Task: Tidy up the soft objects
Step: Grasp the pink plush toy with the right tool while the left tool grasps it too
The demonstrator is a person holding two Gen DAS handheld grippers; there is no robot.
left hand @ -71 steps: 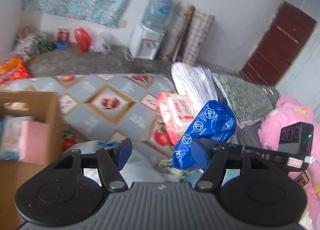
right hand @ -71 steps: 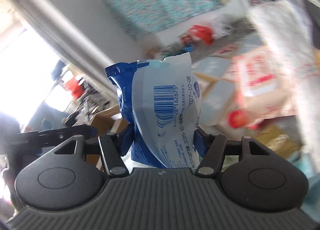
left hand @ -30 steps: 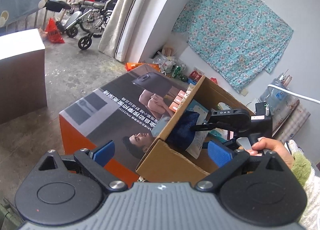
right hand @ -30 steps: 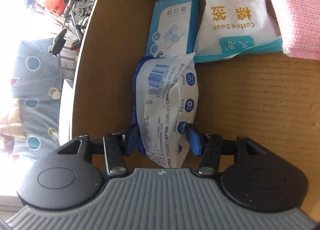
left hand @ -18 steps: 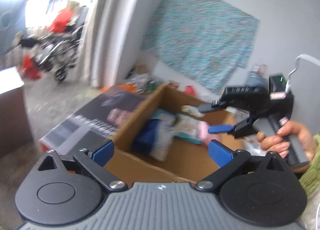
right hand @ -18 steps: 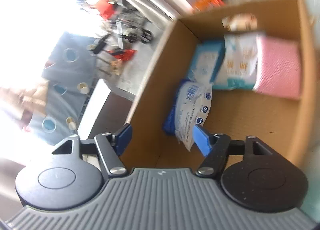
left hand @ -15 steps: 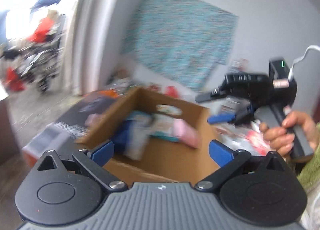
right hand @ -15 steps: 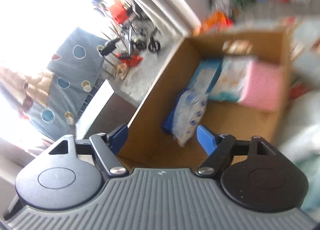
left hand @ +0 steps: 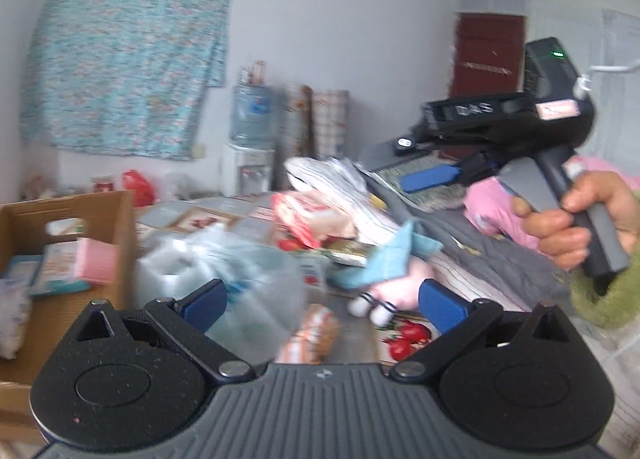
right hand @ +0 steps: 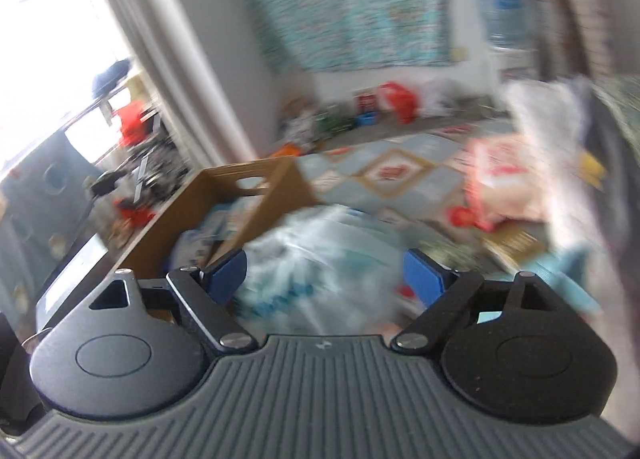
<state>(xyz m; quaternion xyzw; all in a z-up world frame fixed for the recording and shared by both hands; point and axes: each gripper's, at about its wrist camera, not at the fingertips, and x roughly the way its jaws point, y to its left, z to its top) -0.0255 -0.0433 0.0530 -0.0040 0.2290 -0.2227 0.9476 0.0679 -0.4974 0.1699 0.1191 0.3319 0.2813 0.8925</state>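
Note:
A cardboard box (left hand: 124, 235) stands at the left; it holds a pink pack (left hand: 96, 261), a white pack and a blue-and-white pouch (left hand: 12, 311). The box also shows in the right wrist view (right hand: 280, 199). A clear plastic bag (left hand: 240, 279) of soft items lies beside the box, blurred in the right wrist view (right hand: 320, 255). A pink plush toy (left hand: 388, 295) and a red-and-white pack (left hand: 312, 215) lie on the patterned mat. My left gripper (left hand: 324, 299) is open and empty. My right gripper (right hand: 326, 275), seen also in the left wrist view (left hand: 432, 175), is open and empty above the pile.
Folded blankets (left hand: 344, 187) and pink bedding (left hand: 488, 203) lie at the right. A water dispenser (left hand: 252, 163) stands by the back wall under a floral cloth (left hand: 120, 71). A dark red door (left hand: 484, 55) is at the far right.
My right gripper let go of the blue-and-white pouch inside the box and opened. Both grippers have swung right, away from the box, toward the pile on the mat.

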